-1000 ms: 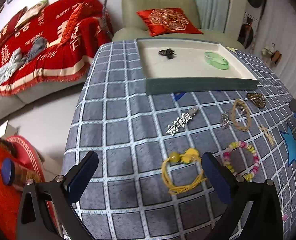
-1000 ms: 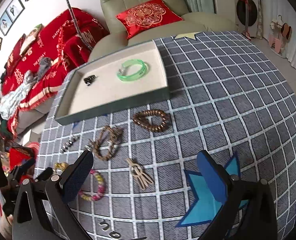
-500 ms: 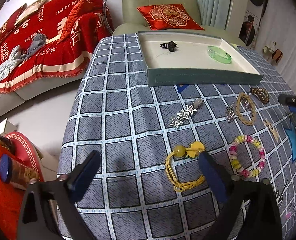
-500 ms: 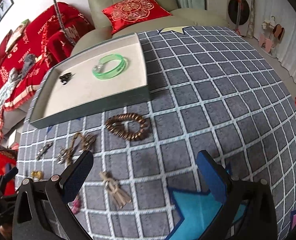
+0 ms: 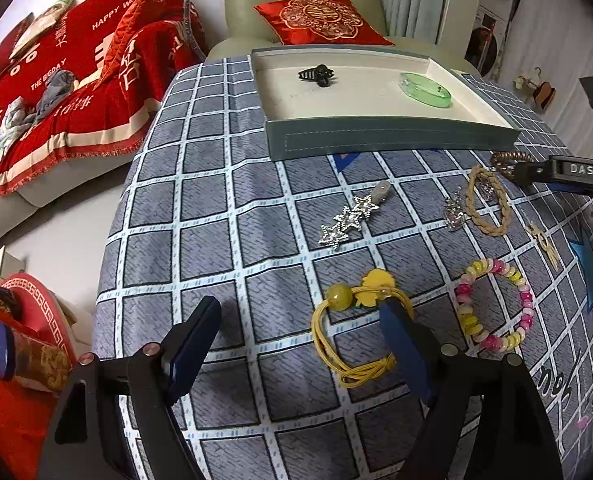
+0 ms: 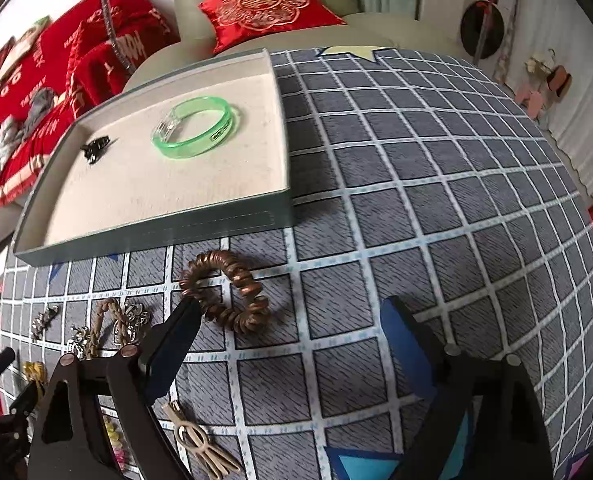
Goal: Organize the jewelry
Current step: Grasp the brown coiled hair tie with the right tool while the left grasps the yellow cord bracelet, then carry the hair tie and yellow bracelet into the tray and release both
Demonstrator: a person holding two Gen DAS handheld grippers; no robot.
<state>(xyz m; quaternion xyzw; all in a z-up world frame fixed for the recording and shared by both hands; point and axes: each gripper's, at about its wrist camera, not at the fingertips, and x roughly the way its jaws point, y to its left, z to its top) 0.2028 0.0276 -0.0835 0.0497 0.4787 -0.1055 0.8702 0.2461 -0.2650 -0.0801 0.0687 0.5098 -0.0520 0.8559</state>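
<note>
Jewelry scattered on the checked cloth (image 5: 216, 240), tray (image 5: 388, 140) behind.

My left gripper (image 5: 300, 328) has been narrowing but stands open, its right finger over the yellow hair tie (image 5: 352, 332). My right gripper (image 6: 292, 320), likewise narrowing yet open, has its left finger at the brown coil (image 6: 232, 292). Green bangle (image 6: 194, 126) and black clip (image 6: 95, 148) lie in the tray.

Beaded bracelet (image 6: 112, 438) mostly behind gripper finger (image 6: 168, 344)
</note>
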